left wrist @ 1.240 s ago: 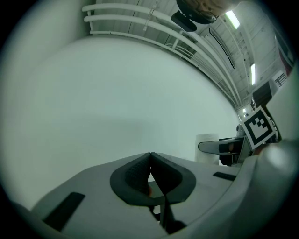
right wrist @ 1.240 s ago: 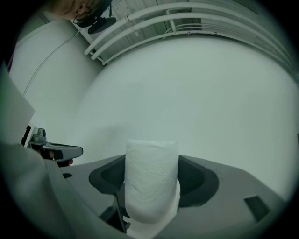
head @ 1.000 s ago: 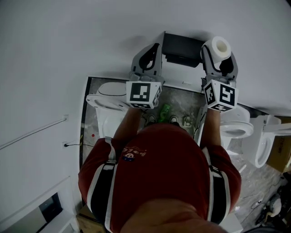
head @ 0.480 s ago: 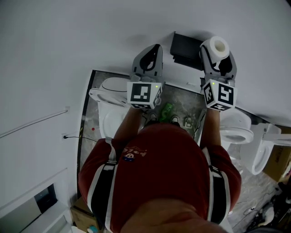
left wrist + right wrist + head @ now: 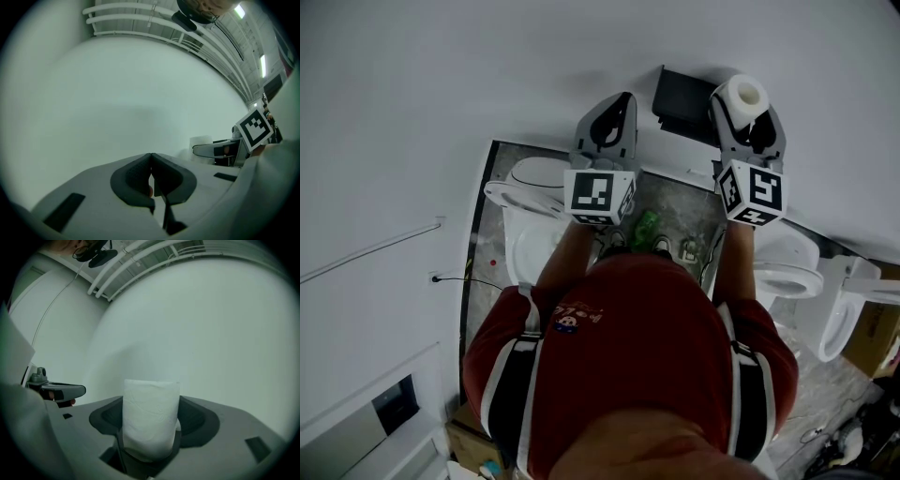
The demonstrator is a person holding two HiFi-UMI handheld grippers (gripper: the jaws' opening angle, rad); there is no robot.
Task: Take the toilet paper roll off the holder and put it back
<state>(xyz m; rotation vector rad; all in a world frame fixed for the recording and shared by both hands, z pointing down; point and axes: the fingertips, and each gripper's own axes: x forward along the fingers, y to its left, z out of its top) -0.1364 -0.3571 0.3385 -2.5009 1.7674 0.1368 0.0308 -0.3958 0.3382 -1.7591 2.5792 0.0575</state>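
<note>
Right gripper (image 5: 152,430) clamps the toilet paper roll (image 5: 151,411) upright between its jaws (left gripper (image 5: 151,169) closed, empty).

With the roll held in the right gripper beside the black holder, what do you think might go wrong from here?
1. The toilet paper roll is soft and pinched only by the right gripper on its sides; it may squash or slip out.
2. It sits close beside the holder, so it might knock the holder's edge rather than seat properly.
</note>
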